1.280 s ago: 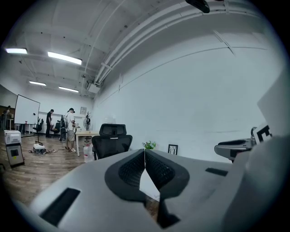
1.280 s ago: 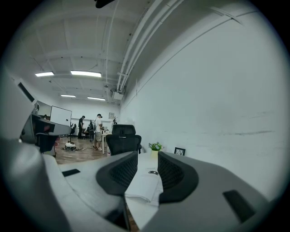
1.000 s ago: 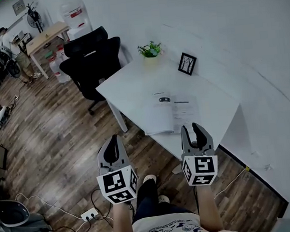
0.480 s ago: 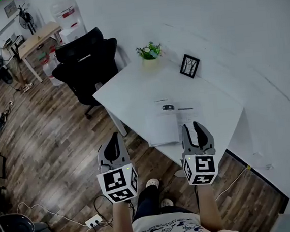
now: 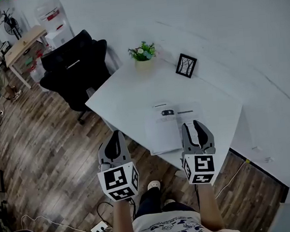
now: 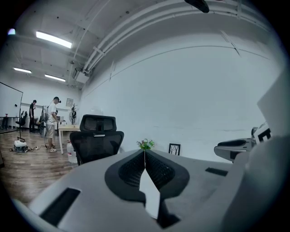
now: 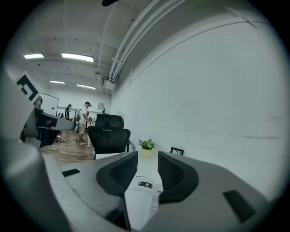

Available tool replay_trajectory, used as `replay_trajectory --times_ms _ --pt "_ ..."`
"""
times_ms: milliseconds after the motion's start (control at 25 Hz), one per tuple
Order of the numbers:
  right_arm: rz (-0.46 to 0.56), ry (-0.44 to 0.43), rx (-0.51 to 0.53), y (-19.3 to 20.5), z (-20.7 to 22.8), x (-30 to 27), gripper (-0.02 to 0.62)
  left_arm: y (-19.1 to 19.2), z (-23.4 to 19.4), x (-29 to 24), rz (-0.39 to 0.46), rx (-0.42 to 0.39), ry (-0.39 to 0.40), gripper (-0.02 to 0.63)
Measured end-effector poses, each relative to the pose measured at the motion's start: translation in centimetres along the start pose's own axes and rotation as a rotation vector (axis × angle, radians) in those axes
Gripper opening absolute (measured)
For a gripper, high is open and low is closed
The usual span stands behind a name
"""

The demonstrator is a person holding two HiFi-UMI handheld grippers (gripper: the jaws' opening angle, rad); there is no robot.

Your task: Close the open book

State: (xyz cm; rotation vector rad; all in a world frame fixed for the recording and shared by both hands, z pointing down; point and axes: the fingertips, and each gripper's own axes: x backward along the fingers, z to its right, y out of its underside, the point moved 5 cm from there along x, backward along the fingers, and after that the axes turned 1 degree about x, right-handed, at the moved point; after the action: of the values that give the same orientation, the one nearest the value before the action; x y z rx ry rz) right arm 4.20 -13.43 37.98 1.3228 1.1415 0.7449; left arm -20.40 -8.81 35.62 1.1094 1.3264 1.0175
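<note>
Closer to the smooth white table [image 5: 127,91] than before, left tongs [image 5: 115,136], ribbed black pads [image 6: 131,170] pressed together, hold nothing. Flat open book [image 5: 162,129] of white pages lies right of them, directly ahead of the half-parted, empty right tongs [image 5: 193,125].

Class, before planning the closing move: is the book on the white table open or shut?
Open: the book lies flat on the table, two pages spread side by side.
</note>
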Motion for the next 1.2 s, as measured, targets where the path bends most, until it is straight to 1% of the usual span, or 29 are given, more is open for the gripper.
replay_trajectory --times_ms 280,640,840,1000,1120,1200 --pt "-0.015 0.039 0.002 0.5 -0.4 -1.7 0.13 0.6 -1.0 -2.5 -0.022 -0.004 0.038 0.023" --pt "-0.068 0.059 0.038 2.5 -0.3 -1.6 0.13 2.8 -0.6 -3.4 -0.075 0.007 0.061 0.023" --pt "-0.085 0.059 0.089 3.1 0.3 -1.4 0.13 3.7 0.3 -3.3 -0.098 0.006 0.055 0.023" --pt "-0.096 0.043 0.121 3.5 0.4 -1.3 0.13 4.1 0.9 -2.9 -0.113 0.006 0.047 0.023" --pt "-0.106 0.034 0.173 4.0 0.2 -1.2 0.13 4.2 1.2 -2.7 -0.119 0.001 0.041 0.023" --pt "-0.113 0.031 0.228 4.5 0.1 -1.2 0.13 4.4 1.3 -2.6 -0.124 0.0 0.036 0.023"
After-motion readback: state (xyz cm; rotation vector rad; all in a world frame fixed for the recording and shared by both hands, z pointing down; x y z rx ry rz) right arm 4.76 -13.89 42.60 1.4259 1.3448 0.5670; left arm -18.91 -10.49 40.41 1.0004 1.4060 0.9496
